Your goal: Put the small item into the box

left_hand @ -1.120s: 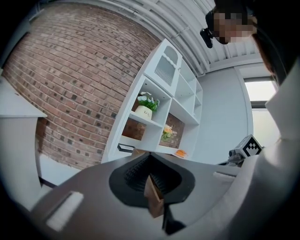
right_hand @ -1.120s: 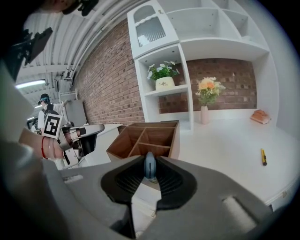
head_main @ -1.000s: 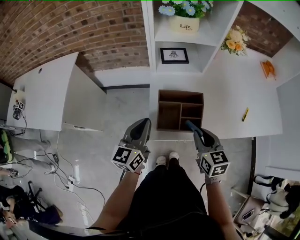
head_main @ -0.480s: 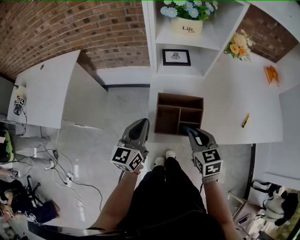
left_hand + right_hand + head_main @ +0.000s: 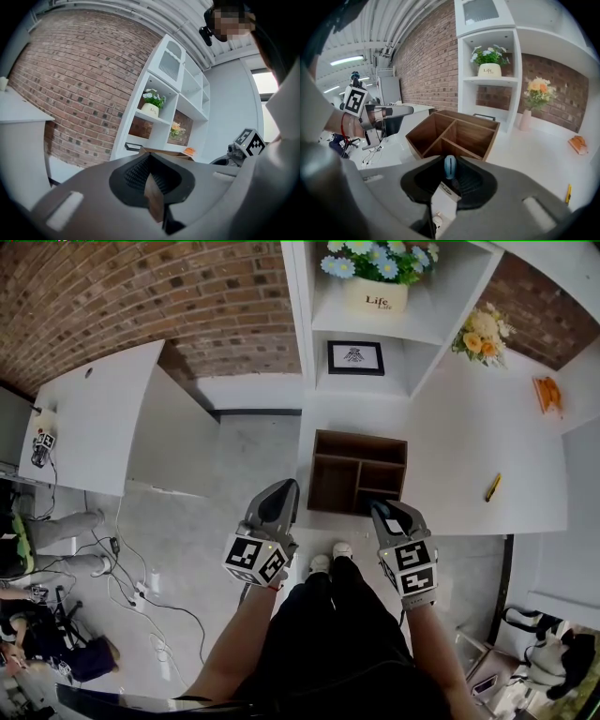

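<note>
Nearest, the left hand-held gripper (image 5: 149, 168) is hanging over the floor with its jaws pressed together; a brownish sliver at their seam is too unclear to name. Beside it, the right hand-held gripper (image 5: 450, 175) is clamping a small pale-blue rounded item (image 5: 450, 165), with only its top showing and the rest hidden. Just beyond, the dark brown wooden box with three open compartments (image 5: 360, 436) is sitting at the near edge of the white bench (image 5: 459, 446). The pinch is looking shallow on a rounded thing, so a slip seems possible, and a release short of the rim could be sending the item to the floor. Shadow is hiding the compartment floors, and farther back the white shelf unit (image 5: 375, 322) is running out of view.
</note>
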Demonstrator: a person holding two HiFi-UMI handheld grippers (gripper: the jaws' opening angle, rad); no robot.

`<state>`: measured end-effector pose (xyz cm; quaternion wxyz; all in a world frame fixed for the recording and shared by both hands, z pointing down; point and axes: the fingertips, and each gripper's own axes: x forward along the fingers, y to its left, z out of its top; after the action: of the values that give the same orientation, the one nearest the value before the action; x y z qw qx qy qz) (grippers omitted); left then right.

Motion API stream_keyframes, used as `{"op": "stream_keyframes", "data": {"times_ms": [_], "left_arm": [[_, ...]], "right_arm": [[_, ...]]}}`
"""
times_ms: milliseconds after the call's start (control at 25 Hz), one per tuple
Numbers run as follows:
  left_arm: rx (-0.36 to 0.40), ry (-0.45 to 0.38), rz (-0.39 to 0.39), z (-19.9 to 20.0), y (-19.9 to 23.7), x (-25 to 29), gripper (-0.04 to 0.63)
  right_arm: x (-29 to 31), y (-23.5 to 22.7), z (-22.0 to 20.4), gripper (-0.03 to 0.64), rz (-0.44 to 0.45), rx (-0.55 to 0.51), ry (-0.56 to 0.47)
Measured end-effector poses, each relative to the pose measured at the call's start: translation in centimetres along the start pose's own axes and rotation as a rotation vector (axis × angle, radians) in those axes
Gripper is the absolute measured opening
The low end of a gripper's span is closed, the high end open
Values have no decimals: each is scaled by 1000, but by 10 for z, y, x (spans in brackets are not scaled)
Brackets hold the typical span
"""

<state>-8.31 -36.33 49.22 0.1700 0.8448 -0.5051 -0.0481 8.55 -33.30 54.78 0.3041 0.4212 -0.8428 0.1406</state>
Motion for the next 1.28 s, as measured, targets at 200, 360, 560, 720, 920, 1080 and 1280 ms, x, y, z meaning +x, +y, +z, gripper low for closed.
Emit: {"op": "stream_keyframes", "data": {"times_ms": [200,360,560,720,920,1080,1280], "left_arm": [[-3,-2,2,0,-1,2,2],[-6,3,-3,-2,-3,4,2],[-7,8,-12,-3,-6,8,3],[-10,7,-18,-4,-9,11,2],[-11,11,-26,-6,-15,13,2],[-8,10,-27,-5,-17,14,2],[-7,9,-22,-3,-18,14,2]], "right_arm": [[-3,0,2,77,-5,-11,-12],[-7,-2,-1,79,-14,-10,-15],[-11,-6,-1,81,-26,-7,-29],[-16,-8,-1,84,-34,-11,-30],[-22,-13,-5,84,-41,-8,-33],[-25,-15,-6,84,-41,2,-38],[-28,-17,-3,84,-31,24,-58]]}}
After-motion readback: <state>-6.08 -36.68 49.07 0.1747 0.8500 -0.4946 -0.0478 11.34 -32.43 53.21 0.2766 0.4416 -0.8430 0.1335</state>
